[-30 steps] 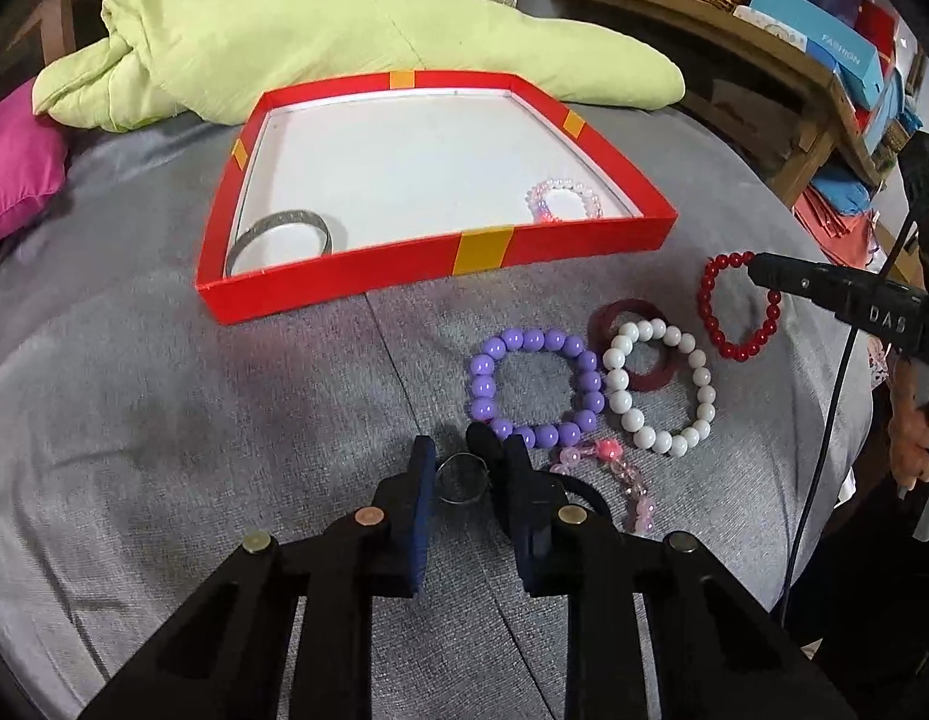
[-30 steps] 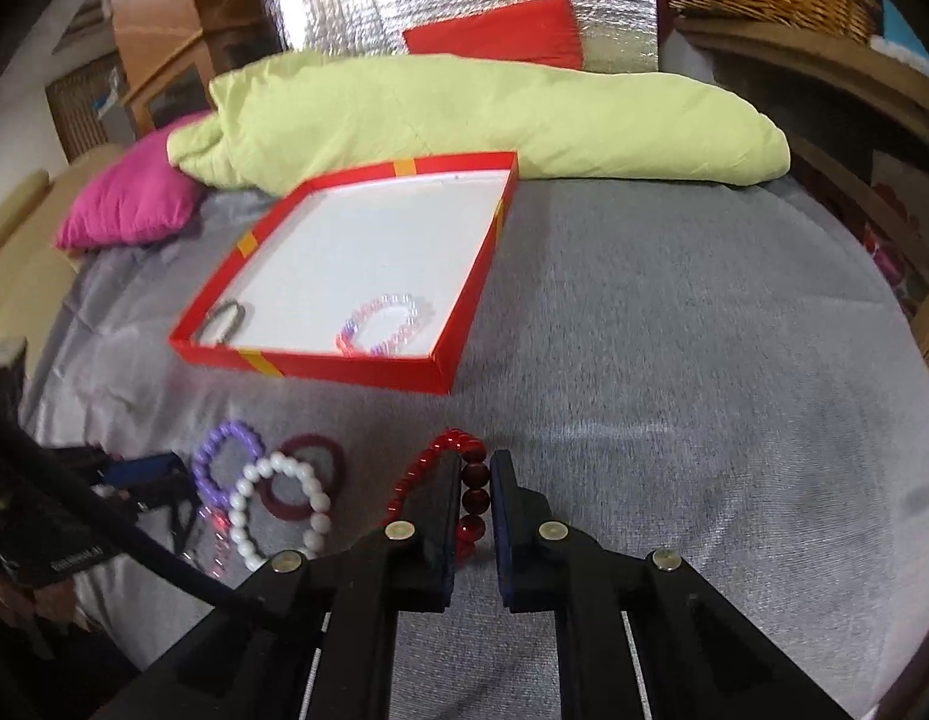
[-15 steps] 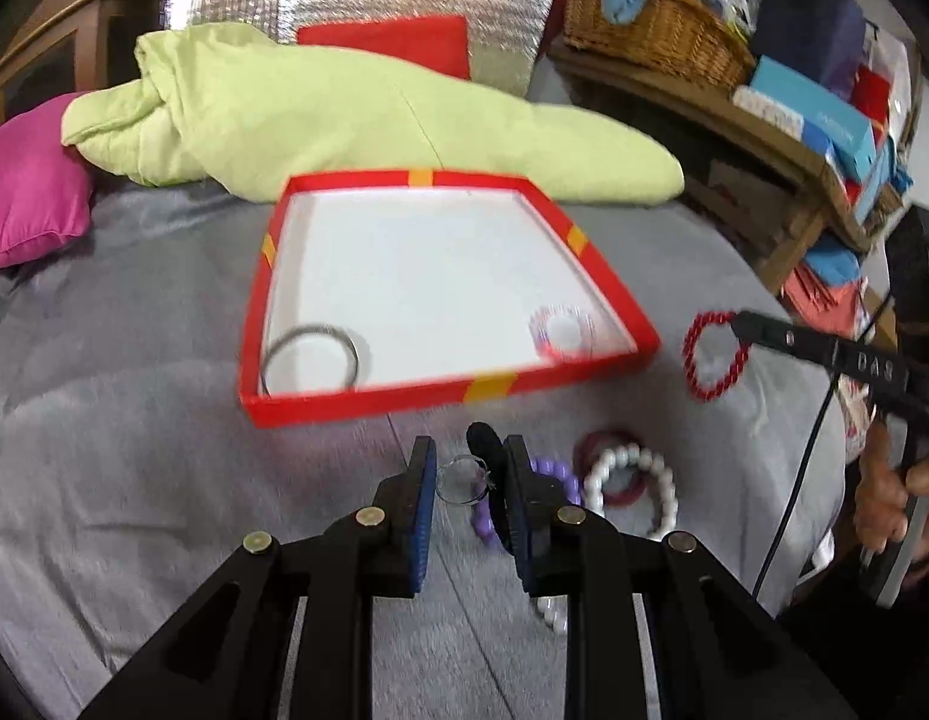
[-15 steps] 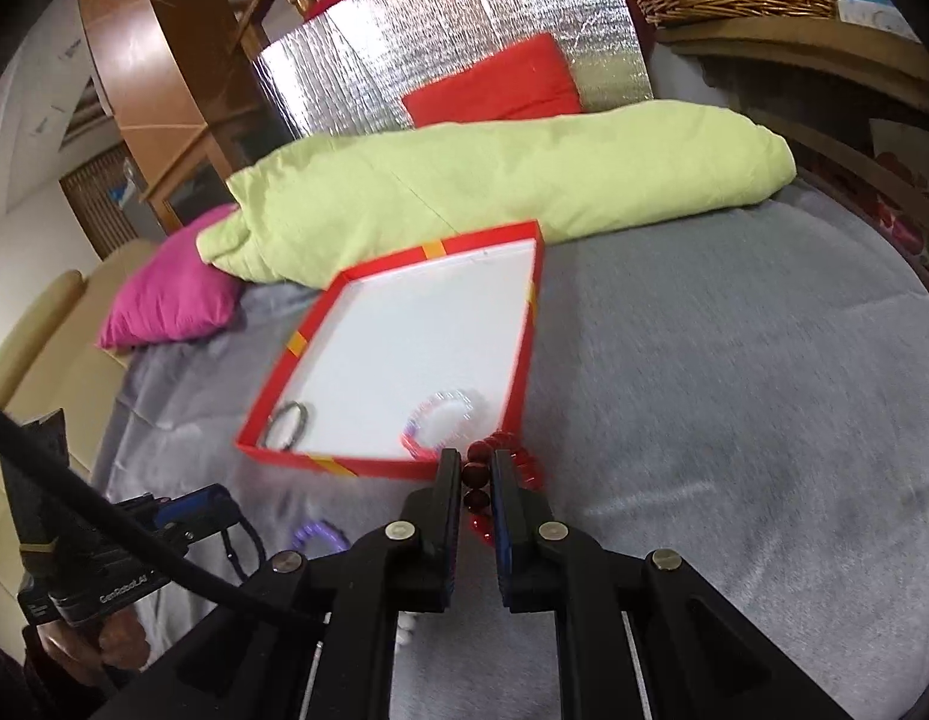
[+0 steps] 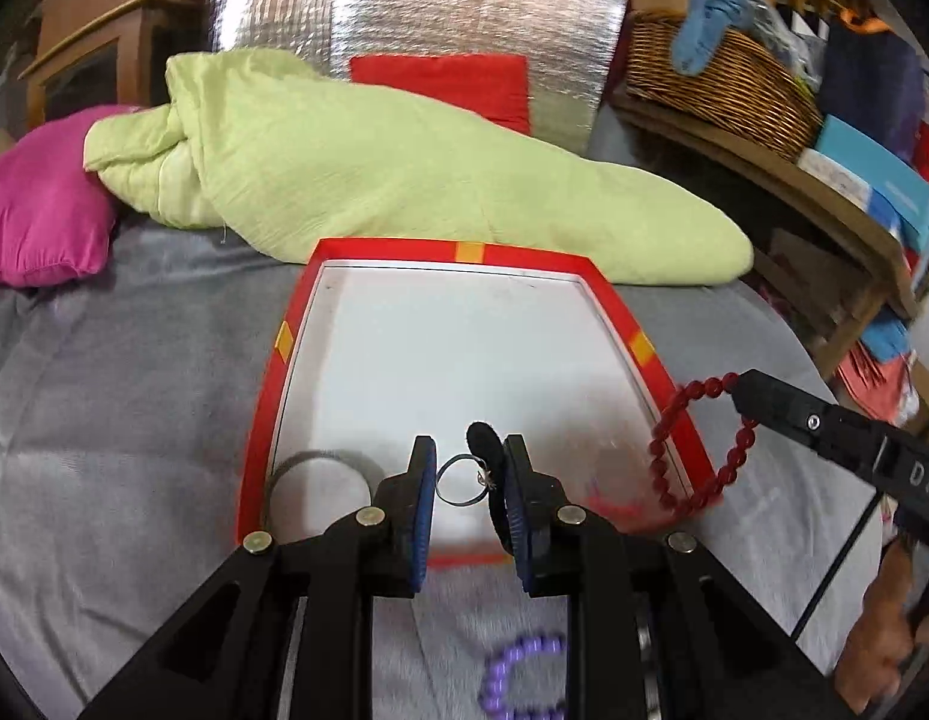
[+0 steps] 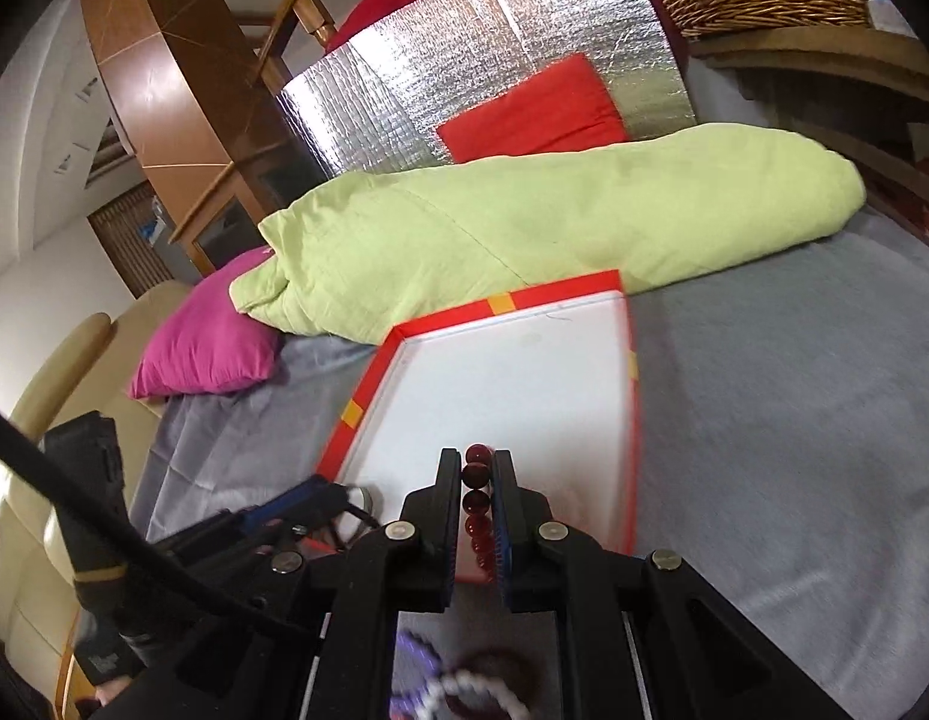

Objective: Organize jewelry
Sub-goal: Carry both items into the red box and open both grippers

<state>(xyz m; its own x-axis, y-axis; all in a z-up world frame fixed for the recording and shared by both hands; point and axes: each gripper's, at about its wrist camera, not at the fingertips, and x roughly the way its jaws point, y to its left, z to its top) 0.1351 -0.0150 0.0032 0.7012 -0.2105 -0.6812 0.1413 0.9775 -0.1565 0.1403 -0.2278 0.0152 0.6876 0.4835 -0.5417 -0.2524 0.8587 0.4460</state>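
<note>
My left claw (image 5: 464, 480) grips a small ring (image 5: 461, 482) above the red tray (image 5: 266, 396), 6 o'clock edge. My right claw (image 6: 478, 483) clamps the red bead bracelet (image 6: 476, 501). I lower both well inside the rim before releasing.

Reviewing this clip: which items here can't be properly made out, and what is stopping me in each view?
- Silver bangle: left wrist view, blurred, part hidden by the left gripper.
- Pink bracelet in the red tray: motion blur.
- Purple bracelet: cut off by the bottom edge, blurred.
- White bracelet: right wrist view, behind the right gripper.
</note>
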